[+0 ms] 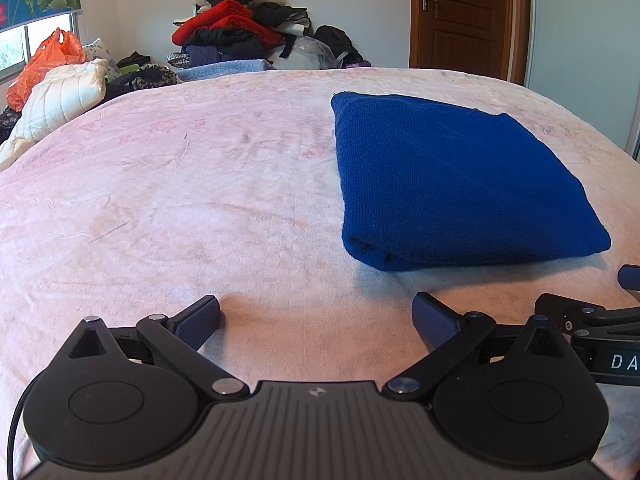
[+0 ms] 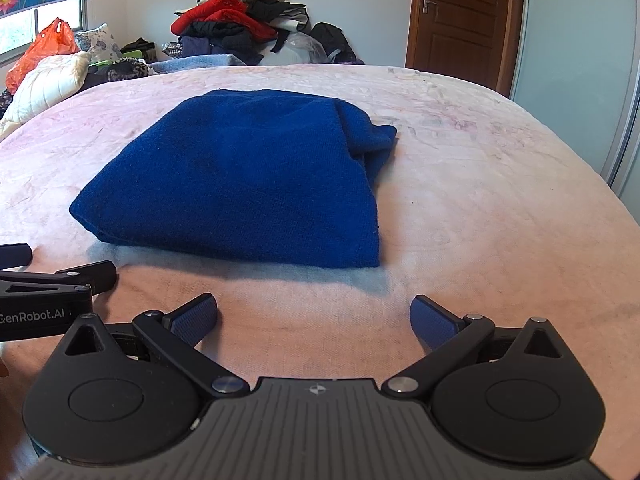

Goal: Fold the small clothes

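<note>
Both my jaws stand wide apart and hold nothing: the left gripper (image 1: 316, 320) and the right gripper (image 2: 314, 318) hover low over the bedsheet (image 1: 180, 200), side by side and near each other. The blue cloth (image 2: 240, 184) lies flat on the sheet, just ahead of my right jaws and ahead and to the right of my left ones, touching neither. It looks like a soft knit, folded into a thick pad of several layers, so I judge it light, limp and quick to sag or slide apart if I lift it by one layer only. It should not be slippery; the weave looks grippy. The near folded edge, rounded and thick, is where I would pinch, one jaw at each near corner, catching all layers together. The far right corner looks bunched and loose, and may need smoothing. Nothing lies between my jaws and the cloth. Far beyond it, a heap of clothes (image 1: 240, 28), a white pillow (image 1: 60, 100) and an orange bag (image 1: 44, 60) sit well apart, and a door (image 2: 460, 12) stands beyond.
</note>
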A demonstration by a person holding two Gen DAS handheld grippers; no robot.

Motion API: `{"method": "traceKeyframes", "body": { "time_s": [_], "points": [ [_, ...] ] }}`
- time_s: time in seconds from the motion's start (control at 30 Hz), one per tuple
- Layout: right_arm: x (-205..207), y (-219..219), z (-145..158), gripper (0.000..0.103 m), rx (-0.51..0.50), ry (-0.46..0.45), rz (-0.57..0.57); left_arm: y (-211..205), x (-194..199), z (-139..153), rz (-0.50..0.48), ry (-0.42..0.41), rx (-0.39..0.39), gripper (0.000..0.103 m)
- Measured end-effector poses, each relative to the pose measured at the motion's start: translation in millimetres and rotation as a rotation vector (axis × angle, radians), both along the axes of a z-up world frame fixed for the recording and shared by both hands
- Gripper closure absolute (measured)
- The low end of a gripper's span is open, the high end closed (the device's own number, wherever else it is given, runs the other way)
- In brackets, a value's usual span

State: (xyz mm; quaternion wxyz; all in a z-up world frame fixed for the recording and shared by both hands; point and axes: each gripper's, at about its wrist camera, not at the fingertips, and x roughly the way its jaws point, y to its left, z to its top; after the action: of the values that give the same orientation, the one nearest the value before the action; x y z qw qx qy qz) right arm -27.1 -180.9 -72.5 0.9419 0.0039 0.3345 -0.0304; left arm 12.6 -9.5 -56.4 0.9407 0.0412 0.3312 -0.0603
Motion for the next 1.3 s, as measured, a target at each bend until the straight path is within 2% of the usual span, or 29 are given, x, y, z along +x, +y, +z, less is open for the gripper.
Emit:
{"method": "traceKeyframes", "body": {
  "time_s": [0.4, 0.6, 0.73, 0.8, 1.3],
  "points": [
    [0, 0, 0, 0.001, -0.001, -0.003, -0.004, 0, 0, 0, 0.000, 0.000, -0.001, 0.000],
    [1, 5, 0, 0.000, -0.041, -0.012, -0.033, 0, 1, 0, 0.000, 0.001, -0.002, 0.000],
    [2, -3, -1, 0.000, 0.011, -0.011, -0.010, 0, 0, 0, 0.000, 0.001, -0.001, 0.000],
    [0, -4, -3, 0.000, 0.000, -0.023, 0.018, 0, 0, 0, 0.001, 0.000, -0.002, 0.000],
    [-1, -2, -3, 0.000, 0.011, -0.025, 0.020, 0, 0, 0, 0.000, 0.001, -0.003, 0.000]
  ]
}}
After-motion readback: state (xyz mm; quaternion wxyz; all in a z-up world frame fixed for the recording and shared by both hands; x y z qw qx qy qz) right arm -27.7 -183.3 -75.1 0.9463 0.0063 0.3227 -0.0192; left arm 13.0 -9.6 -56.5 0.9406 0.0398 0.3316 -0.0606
